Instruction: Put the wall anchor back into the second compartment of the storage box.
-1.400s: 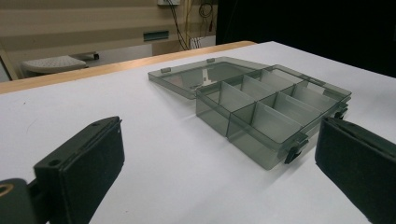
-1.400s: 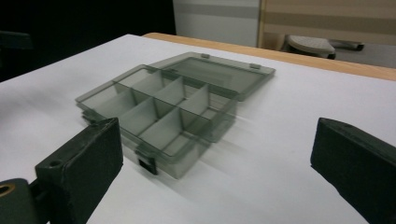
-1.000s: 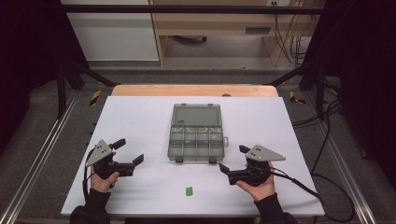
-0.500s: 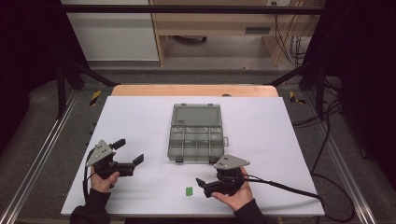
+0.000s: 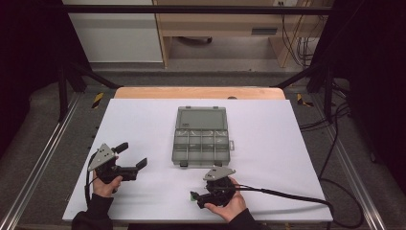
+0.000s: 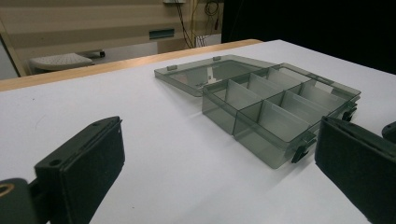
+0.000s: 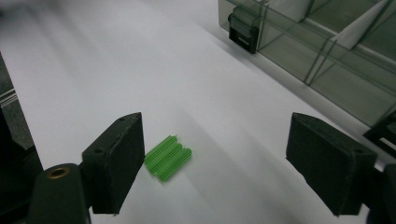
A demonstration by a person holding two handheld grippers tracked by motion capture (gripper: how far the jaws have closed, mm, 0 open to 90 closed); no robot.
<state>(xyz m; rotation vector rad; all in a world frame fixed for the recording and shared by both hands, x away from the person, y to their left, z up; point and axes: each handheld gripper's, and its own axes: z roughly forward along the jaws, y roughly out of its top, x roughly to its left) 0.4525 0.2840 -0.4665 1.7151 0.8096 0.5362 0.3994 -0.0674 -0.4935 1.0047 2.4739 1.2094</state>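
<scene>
The right gripper point(image 7: 215, 163), jaws just narrowing but open and gripping nothing, brackets the small ribbed green plastic piece point(image 7: 167, 157) lying near the clear grey compartment box point(image 7: 327, 51); centre it before squeezing.

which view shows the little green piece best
The right gripper view: the ribbed green piece lies close and sharp on the table between the jaws. In the high view it is a tiny speck beside the right gripper.
</scene>
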